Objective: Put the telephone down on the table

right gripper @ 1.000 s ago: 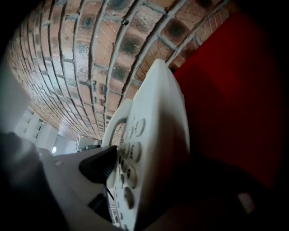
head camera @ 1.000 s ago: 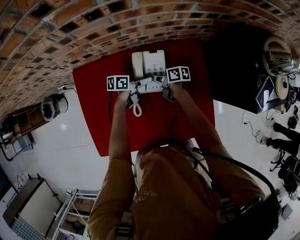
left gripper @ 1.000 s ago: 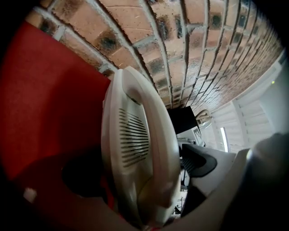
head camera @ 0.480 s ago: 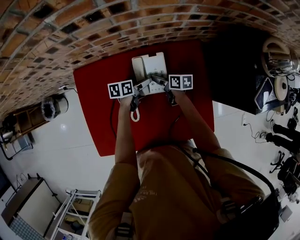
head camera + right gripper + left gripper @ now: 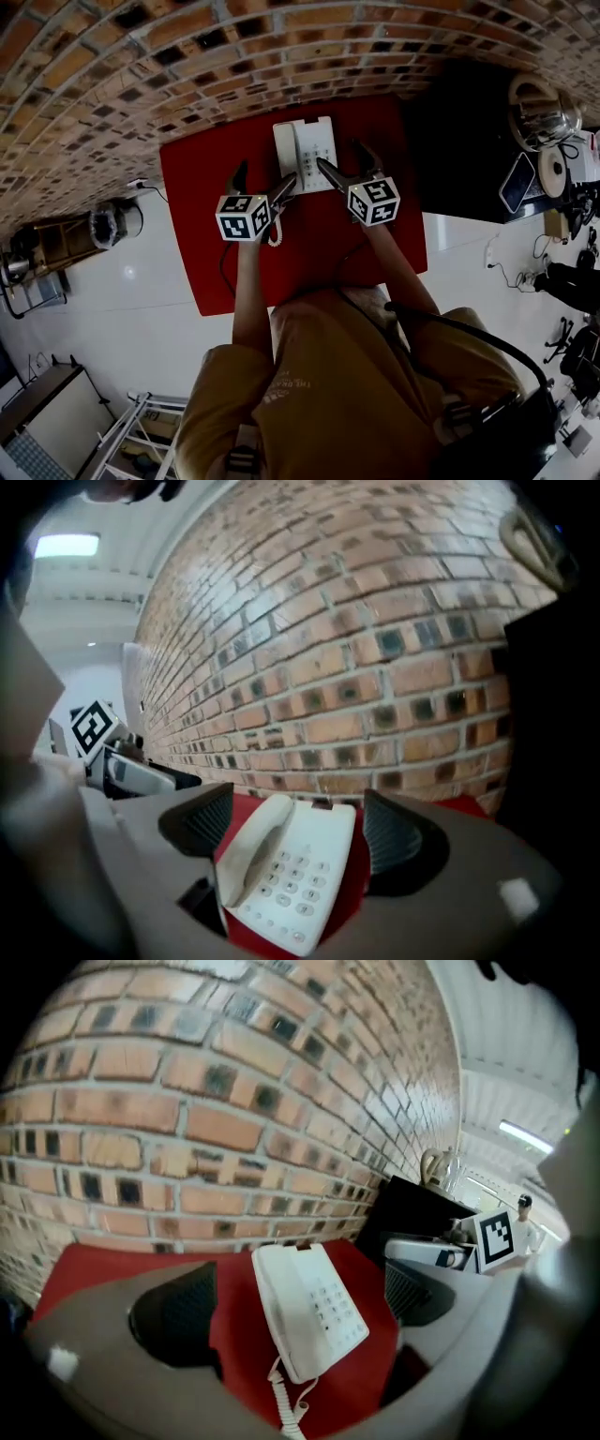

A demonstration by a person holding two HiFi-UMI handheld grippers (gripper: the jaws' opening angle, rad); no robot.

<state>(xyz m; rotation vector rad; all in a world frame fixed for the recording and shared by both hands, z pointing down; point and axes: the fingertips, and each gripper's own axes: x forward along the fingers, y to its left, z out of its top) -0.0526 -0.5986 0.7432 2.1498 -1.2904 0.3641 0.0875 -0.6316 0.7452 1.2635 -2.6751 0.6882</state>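
Note:
A white telephone (image 5: 305,155) lies flat on the red table (image 5: 197,187) near the brick wall, handset in its cradle and coiled cord (image 5: 274,231) trailing toward me. My left gripper (image 5: 265,178) hangs above the table on the phone's near left. Its jaws are wide and closing a little, with nothing pressed between them. My right gripper (image 5: 342,159) hovers at the phone's near right, jaws wide and free. In the left gripper view the telephone (image 5: 309,1312) lies beyond the left gripper's (image 5: 295,1302) pads; in the right gripper view the telephone (image 5: 286,874) lies beyond the right gripper's (image 5: 298,832).
A brick wall (image 5: 234,56) runs behind the table. A black counter (image 5: 469,141) with a metal pot (image 5: 542,108) and other items stands to the right. White floor (image 5: 122,291) with a cable and a low shelf (image 5: 56,248) lies left.
Both grippers have let go of the telephone, opened wide, and risen back toward me while rolling. The telephone stays flat on the red table.

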